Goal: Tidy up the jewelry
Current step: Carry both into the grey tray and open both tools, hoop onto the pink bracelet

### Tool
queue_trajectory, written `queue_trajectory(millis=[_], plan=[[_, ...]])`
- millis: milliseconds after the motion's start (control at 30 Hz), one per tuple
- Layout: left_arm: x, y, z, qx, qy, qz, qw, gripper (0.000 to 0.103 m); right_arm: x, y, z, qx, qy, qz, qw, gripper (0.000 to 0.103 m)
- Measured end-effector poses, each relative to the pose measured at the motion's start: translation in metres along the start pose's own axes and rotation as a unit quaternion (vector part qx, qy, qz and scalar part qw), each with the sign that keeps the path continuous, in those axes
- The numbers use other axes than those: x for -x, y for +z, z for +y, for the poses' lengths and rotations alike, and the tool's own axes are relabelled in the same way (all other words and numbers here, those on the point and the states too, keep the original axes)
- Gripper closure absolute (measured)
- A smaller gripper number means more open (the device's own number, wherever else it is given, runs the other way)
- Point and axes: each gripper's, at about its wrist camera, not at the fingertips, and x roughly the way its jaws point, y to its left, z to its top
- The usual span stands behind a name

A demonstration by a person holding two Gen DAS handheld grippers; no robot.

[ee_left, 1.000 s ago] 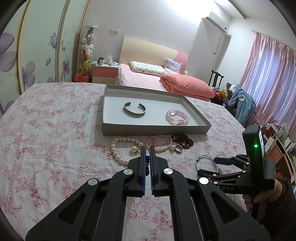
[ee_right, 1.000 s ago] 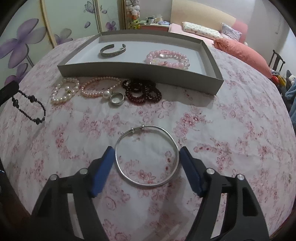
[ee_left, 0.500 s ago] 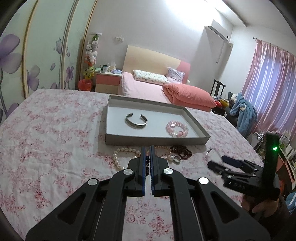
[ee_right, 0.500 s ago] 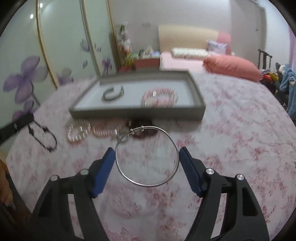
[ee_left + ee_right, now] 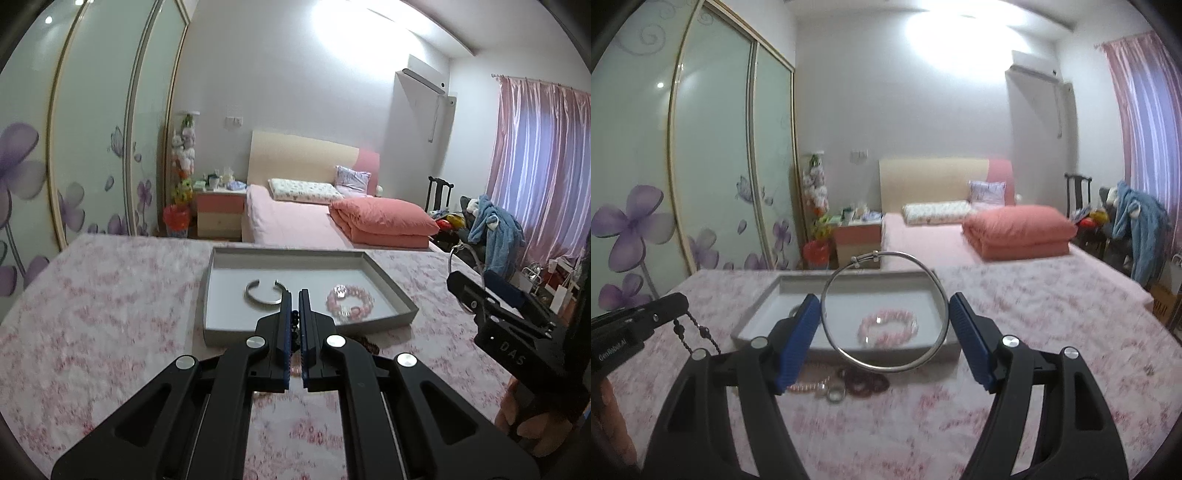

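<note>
In the left wrist view, the left gripper (image 5: 294,295) has its blue pads pressed nearly together, pinching a string of dark beads (image 5: 294,332) that shows only as a few beads in the narrow slit between them. Beyond the fingertips, at twelve o'clock, a shallow grey tray (image 5: 391,295) sits on the pink floral tablecloth (image 5: 103,314); inside it a silver cuff bracelet (image 5: 258,297) lies at the left and a pink bead bracelet (image 5: 350,303) at the right, well apart. At three o'clock the right gripper (image 5: 476,284) enters the picture, raised off the cloth, with a thin silver bangle (image 5: 458,249) rising from its tip. In the right wrist view, the right gripper (image 5: 884,317) stands wide, its two blue pads pressing on opposite sides of the silver bangle (image 5: 886,365), which hangs clear of the cloth with its clasp at twelve o'clock, framing the tray (image 5: 757,317) and the pink bead bracelet (image 5: 888,326) behind it. Just in front of the tray, at six o'clock from the bangle, lie a pale pearl strand (image 5: 809,386), a small silver ring (image 5: 834,395) and a dark red bead bracelet (image 5: 866,384). At nine o'clock the left gripper (image 5: 670,304) holds the dark beads (image 5: 698,332), which dangle in a loop.
</note>
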Motion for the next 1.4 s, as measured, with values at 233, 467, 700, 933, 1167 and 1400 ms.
queue_trajectory(millis=[233, 467, 700, 933, 1167, 1400], plan=[[-0.010, 0.012, -0.005, -0.015, 0.032, -0.017, 0.9992, 0.098, -0.013, 0.012, 0.001, -0.006, -0.012, -0.024, 1.000, 0.033], [-0.029, 0.026, -0.004, -0.015, 0.060, -0.023, 0.9978, 0.098, -0.030, 0.022, 0.004, -0.008, -0.019, -0.039, 0.999, 0.033], [-0.054, 0.034, -0.007, -0.018, 0.087, -0.022, 0.9958, 0.098, -0.055, 0.025, 0.005, -0.007, -0.024, -0.041, 0.999, 0.033], [-0.088, 0.035, -0.005, -0.023, 0.088, -0.005, 0.9958, 0.098, -0.090, 0.025, 0.007, -0.005, -0.021, -0.021, 1.000, 0.033], [-0.119, 0.033, -0.007, -0.028, 0.077, 0.013, 0.9966, 0.098, -0.134, 0.018, 0.010, -0.007, -0.013, 0.017, 1.000, 0.033], [-0.151, 0.025, -0.003, -0.022, 0.064, 0.049, 0.9965, 0.098, -0.173, 0.002, 0.007, -0.024, 0.005, 0.071, 0.997, 0.033]])
